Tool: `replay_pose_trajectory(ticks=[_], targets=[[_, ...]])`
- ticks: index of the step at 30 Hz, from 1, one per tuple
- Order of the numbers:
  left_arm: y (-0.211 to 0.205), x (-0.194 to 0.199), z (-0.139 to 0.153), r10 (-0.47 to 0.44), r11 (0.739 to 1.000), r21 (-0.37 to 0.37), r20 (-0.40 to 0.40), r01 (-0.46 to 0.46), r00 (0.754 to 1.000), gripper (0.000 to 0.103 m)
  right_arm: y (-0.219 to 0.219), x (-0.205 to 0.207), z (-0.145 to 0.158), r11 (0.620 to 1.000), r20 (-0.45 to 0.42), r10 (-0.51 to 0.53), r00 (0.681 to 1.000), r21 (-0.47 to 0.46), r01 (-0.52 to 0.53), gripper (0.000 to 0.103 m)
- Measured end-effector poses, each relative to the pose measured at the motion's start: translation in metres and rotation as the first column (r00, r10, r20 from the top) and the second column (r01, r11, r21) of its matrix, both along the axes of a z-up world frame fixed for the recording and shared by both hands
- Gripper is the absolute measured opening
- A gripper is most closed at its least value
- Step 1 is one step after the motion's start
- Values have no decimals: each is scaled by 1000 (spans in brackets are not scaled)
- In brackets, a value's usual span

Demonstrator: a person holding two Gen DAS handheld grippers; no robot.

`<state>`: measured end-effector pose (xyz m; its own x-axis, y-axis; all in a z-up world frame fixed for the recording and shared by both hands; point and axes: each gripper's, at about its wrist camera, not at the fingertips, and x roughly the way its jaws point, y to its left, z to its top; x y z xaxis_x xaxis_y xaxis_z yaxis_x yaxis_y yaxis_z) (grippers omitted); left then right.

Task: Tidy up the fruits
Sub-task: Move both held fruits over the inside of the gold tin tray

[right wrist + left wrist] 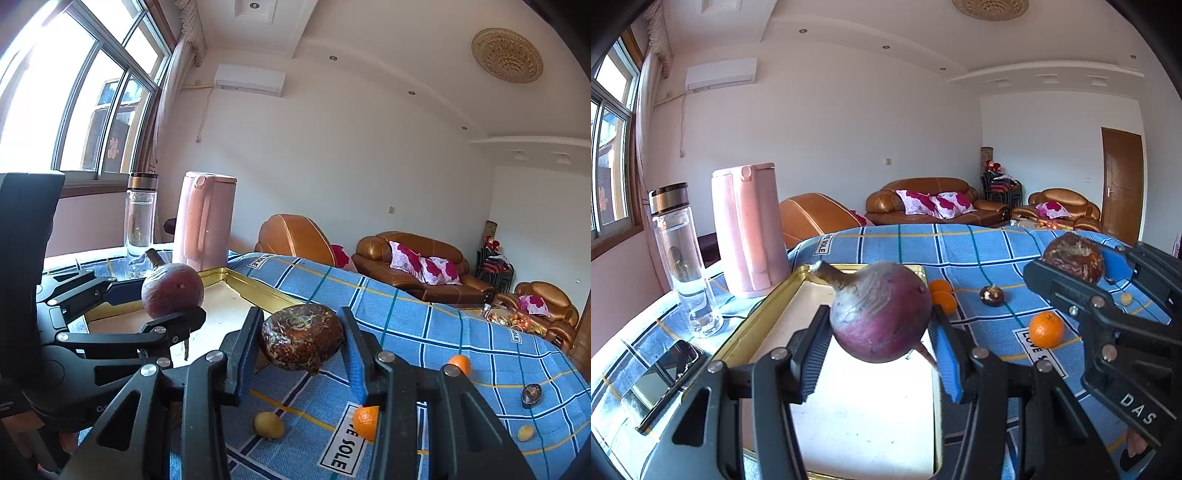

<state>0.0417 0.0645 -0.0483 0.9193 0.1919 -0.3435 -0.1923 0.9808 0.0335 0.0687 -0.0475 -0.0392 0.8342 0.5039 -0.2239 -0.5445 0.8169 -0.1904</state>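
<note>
Fingers of the left gripper (879,332) clamp a round purple beet with a stubby stalk (881,314) in the left wrist view, holding it in the air above the shallow gold-rimmed metal tray (768,314). That tray lies on the blue checked tablecloth (979,251). To the right, the right gripper (1082,273) is closed on a flattened brown scaly corm (1073,258). Loose on the cloth are two small oranges touching each other (942,295) just beside the tray's far right corner, another orange (1046,329) nearer, and a small dark chestnut-like bulb (991,295) between them. A pink plastic kettle (748,229) and a clear glass bottle with a bronze cap (683,258) stand left of the tray.

From the right wrist view, the right gripper (301,339) pinches the brown corm (301,336) above the cloth, just beside the tray's near edge (258,288). The left gripper (159,302) grips the beet (171,290) over the tray. A small yellow fruit (268,425) lies on the cloth below.
</note>
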Motion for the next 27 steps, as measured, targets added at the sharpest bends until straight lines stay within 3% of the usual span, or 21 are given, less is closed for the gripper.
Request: replay_pose_trajectory(ticks=[16, 27], targets=[[51, 13, -4, 87, 996, -15, -73, -88, 994, 54, 56, 22, -6, 996, -87, 90, 992, -2, -91, 43], [84, 24, -15, 158, 987, -10, -157, -161, 975, 54, 92, 38, -16, 991, -143, 129, 981, -30, -134, 43]])
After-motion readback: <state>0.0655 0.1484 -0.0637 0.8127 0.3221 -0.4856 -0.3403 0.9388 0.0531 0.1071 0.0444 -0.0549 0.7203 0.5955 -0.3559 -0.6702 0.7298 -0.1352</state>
